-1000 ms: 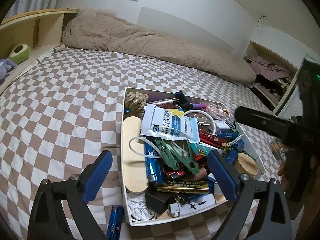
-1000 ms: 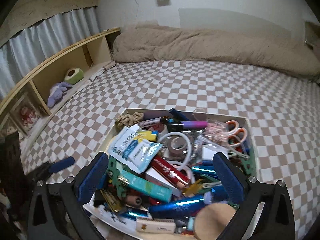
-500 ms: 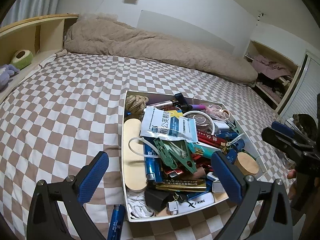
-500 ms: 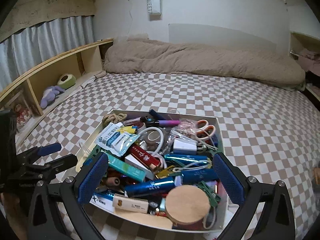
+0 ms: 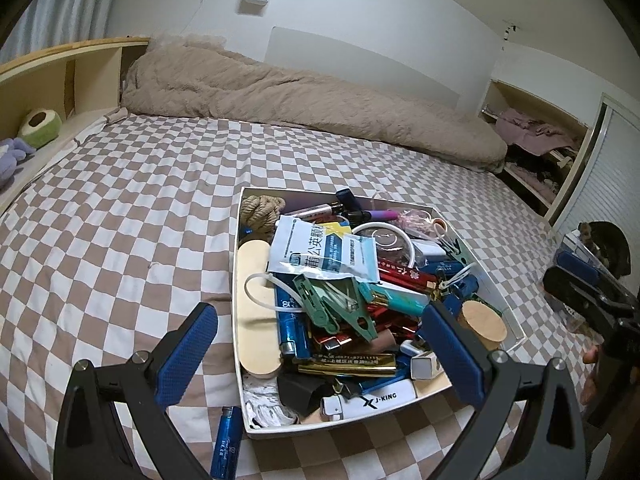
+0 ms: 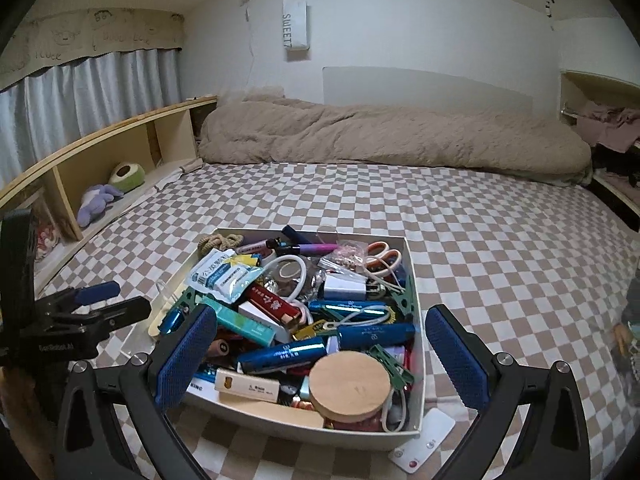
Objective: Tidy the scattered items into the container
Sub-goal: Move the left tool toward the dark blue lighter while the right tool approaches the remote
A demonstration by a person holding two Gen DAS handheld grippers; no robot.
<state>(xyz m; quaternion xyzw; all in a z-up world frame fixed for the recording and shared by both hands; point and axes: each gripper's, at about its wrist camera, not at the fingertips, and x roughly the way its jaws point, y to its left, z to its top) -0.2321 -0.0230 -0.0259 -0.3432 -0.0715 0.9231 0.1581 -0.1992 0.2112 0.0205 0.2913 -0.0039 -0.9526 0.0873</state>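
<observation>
Heaped white container (image 5: 478,258) on the checkered bed (image 5: 120,208), both grippers empty.

A blue tube (image 5: 226,442) lies on the bed just outside the container's near wall; a white card (image 6: 424,438) lies by another corner. The left gripper (image 5: 324,354) and right gripper (image 6: 322,354) hover with fingers spread wide, holding nothing.

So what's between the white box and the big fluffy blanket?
Nothing. In the right wrist view, only bare checkered bedsheet lies between the white box and the beige blanket.
</observation>
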